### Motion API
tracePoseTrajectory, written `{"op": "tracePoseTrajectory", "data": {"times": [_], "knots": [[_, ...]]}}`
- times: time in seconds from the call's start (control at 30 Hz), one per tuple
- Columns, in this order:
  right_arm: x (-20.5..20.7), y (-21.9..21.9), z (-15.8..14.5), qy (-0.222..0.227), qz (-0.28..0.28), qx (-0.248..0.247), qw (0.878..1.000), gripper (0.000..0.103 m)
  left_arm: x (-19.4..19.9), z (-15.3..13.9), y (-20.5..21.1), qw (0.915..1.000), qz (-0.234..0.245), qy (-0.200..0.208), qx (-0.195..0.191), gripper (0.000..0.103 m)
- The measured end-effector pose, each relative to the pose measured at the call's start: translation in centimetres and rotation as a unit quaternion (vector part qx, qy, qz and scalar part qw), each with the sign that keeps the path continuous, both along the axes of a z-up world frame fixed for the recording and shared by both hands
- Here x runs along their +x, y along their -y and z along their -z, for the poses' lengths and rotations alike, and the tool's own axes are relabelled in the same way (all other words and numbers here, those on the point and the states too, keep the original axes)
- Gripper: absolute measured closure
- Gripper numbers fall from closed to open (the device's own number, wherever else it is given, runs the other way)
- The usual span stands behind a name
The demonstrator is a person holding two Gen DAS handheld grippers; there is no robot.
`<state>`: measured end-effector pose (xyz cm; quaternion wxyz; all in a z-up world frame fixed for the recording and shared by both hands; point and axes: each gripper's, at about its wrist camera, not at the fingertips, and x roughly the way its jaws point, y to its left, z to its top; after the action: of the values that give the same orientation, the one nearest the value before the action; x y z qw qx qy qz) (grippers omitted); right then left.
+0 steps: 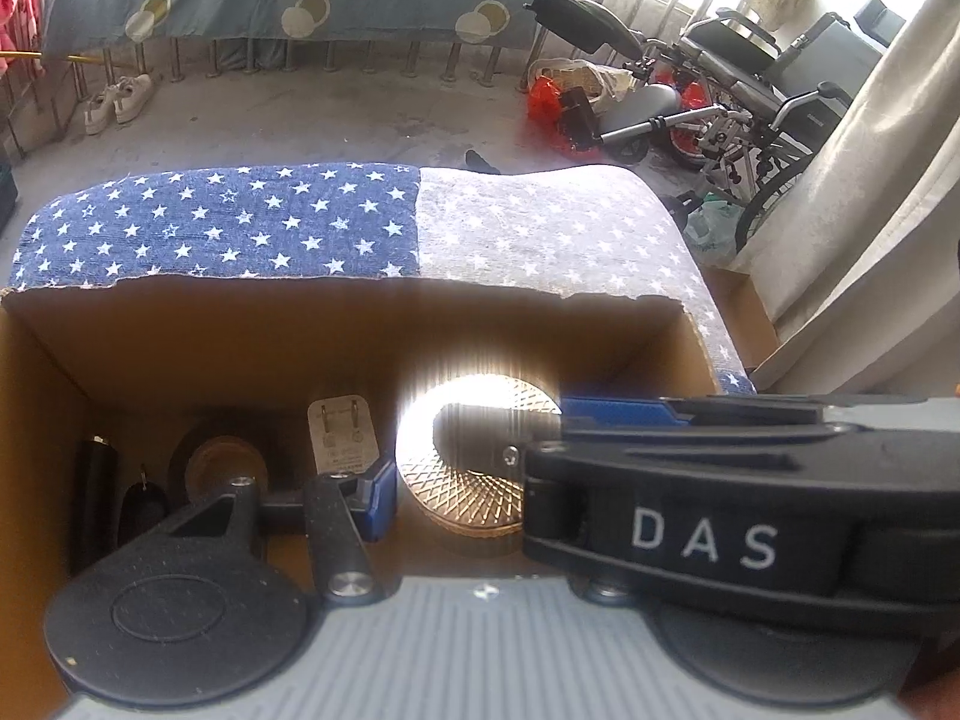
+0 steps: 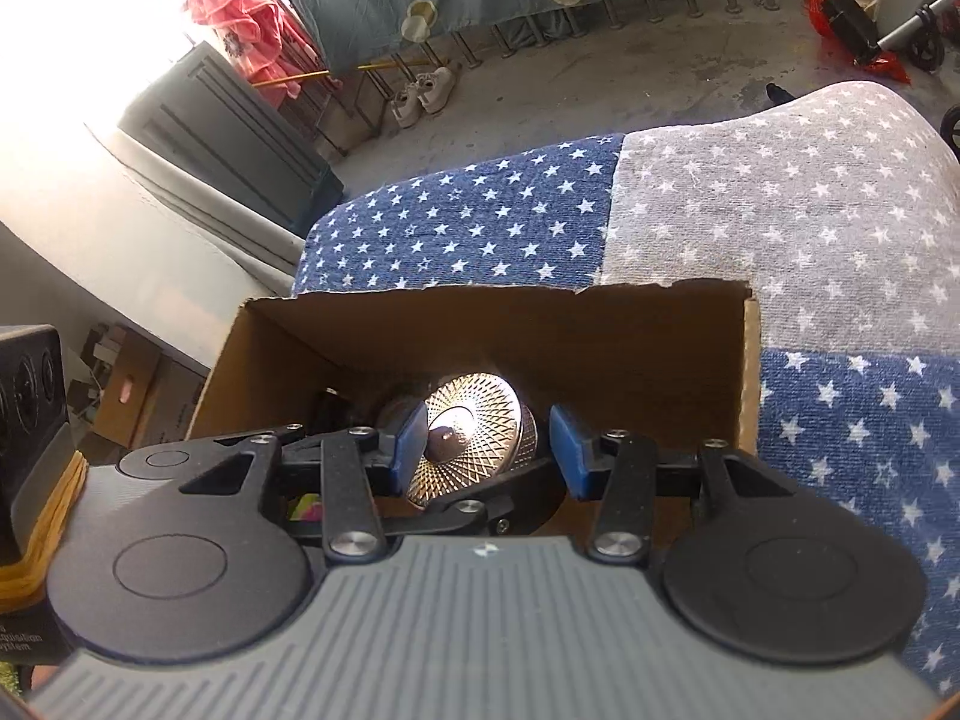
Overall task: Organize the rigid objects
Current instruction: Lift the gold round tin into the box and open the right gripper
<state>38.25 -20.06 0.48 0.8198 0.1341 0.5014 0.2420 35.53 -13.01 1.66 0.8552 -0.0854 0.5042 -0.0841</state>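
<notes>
Cardboard box [image 2: 660, 336]: brown, open-topped, sitting on the star-print cloth [image 2: 810, 228] near its front edge.
Metal disc [image 2: 474, 420]: shiny, cross-hatched, lying in the box toward its right corner; we see glare washing out its top in the left view [image 1: 456, 492].
Other stuff in the box: white plug adapter [image 1: 342, 435] just left of the disc, a tape roll [image 1: 222, 459] next, then two dark bits by the left wall that we can't really identify.
Right gripper [image 2: 489, 444]: blue pads spread wide, one on each side of the disc, not touching as far as we can see.
Left gripper [image 1: 474, 450]: only the left pad shows clearly; the right gripper blocks the other side, so we can't tell how it's set.
</notes>
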Motion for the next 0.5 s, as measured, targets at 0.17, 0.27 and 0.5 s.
{"op": "tracePoseTrajectory", "data": {"times": [0.17,0.27,0.5], "knots": [[1.3,-1.0,0.4,0.013,-0.019,-0.035,0.999,0.06,0.8,1.2,-0.3,0.9995,-0.023,-0.014,-0.017,0.044],[1.9,-1.4,0.8,0.017,-0.027,-0.051,0.998,0.065,1.3,2.6,-0.4,0.9978,-0.033,-0.043,-0.038,0.044],[1.8,-1.5,0.7,0.031,-0.027,-0.061,0.997,0.067,1.2,2.7,-0.5,0.9969,-0.034,-0.046,-0.053,0.041]]}}
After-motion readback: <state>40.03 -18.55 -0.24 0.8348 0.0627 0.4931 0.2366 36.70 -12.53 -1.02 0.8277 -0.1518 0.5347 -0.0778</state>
